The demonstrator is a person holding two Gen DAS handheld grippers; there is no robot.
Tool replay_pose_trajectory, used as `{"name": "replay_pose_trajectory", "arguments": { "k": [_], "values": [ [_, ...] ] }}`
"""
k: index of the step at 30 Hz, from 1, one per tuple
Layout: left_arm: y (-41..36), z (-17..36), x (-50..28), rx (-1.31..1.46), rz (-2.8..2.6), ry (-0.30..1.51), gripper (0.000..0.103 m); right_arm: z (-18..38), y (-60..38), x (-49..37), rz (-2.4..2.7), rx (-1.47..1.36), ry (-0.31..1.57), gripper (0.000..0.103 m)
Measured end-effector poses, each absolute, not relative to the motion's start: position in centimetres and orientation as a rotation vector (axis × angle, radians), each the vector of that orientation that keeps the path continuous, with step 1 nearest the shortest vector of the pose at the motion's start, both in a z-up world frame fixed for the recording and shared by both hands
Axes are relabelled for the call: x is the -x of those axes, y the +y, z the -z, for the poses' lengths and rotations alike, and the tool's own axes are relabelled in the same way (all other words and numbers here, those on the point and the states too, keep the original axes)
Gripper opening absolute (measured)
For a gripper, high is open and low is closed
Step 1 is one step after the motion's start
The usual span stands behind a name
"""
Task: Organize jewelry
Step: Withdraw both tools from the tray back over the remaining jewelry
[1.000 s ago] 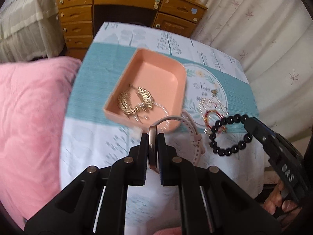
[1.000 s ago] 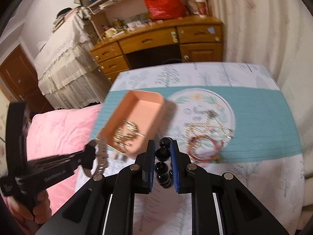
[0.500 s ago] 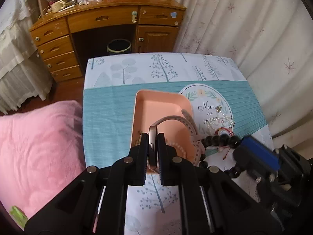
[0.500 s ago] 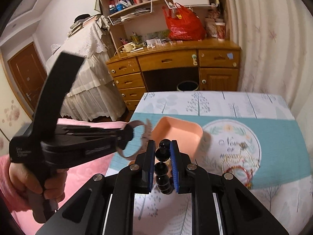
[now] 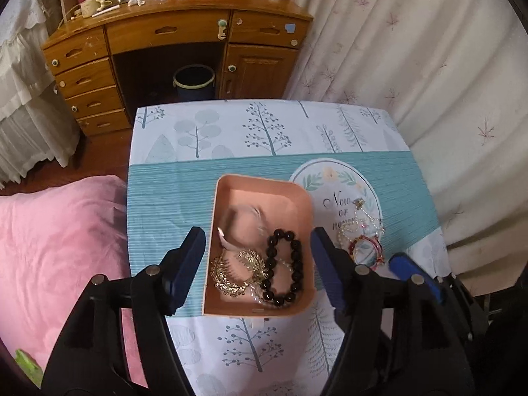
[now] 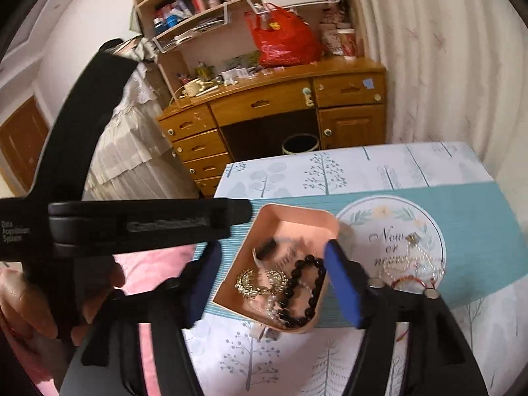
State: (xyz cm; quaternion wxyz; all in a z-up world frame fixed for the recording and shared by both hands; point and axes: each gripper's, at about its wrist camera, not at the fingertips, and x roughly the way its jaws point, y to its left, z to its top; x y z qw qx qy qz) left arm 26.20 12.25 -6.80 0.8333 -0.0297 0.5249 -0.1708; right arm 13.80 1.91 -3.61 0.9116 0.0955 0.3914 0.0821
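A pink tray [image 5: 264, 183] [image 6: 297, 219] sits on the patterned tablecloth. In it lie a pink watch [image 5: 246, 221], blurred, a black bead bracelet [image 5: 285, 269] [image 6: 303, 288] and gold hair combs [image 5: 237, 269] [image 6: 260, 280]. My left gripper [image 5: 257, 260] is open and empty above the tray's near half. My right gripper [image 6: 270, 280] is open and empty over the tray as well. A red bracelet [image 5: 366, 250] [image 6: 412, 282] and a thin chain [image 5: 359, 217] [image 6: 412, 257] lie on the cloth to the right of the tray.
A pink blanket [image 5: 59, 250] lies left of the table. A wooden desk [image 5: 171, 43] with a dark bin [image 5: 194, 81] under it stands beyond the far edge. Curtains [image 5: 429, 66] hang to the right. The left gripper's body [image 6: 132, 221] crosses the right wrist view.
Both grippers have opened. The watch has dropped from the left gripper and the black bead bracelet from the right gripper into the tray.
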Motion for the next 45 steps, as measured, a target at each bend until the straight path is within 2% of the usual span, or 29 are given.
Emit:
{"name": "replay_pose_trajectory", "arguments": {
  "k": [6,11,15,20,27,36,39,45],
  "values": [
    [12.7,8.2,-25.2,0.075,0.352,1.142,0.064,4.7,-0.4,-13.7,-0.129,-0.26,0.842,0.086],
    [12.8,11.2,-22.6,0.088,0.323,1.189,0.064,8.0,-2.7,-12.9,-0.02,-0.326,0.973,0.088],
    [13.4,14.6,-19.5,0.149,0.278,1.3,0.065,12.2,-4.5,-11.0,0.058,-0.388,1.129,0.088],
    [12.8,18.6,-14.9,0.079,0.236,1.402,0.065,17.0,-8.2,-8.6,0.166,-0.489,1.296,0.088],
    [9.8,20.5,-11.3,0.086,0.238,1.452,0.065,18.3,-13.7,-7.1,0.262,-0.387,1.274,0.088],
    [2.1,20.5,-11.8,0.117,0.188,1.451,0.065,18.8,-20.7,-6.7,0.158,-0.213,1.261,0.087],
    [-0.7,20.7,-12.1,0.125,0.158,1.44,0.065,18.2,-23.0,-7.4,0.093,-0.13,1.213,0.087],
    [-5.7,20.8,-12.9,0.142,0.14,1.28,0.065,16.9,-26.1,-11.0,-0.13,0.064,1.006,0.086]
  ]
}}
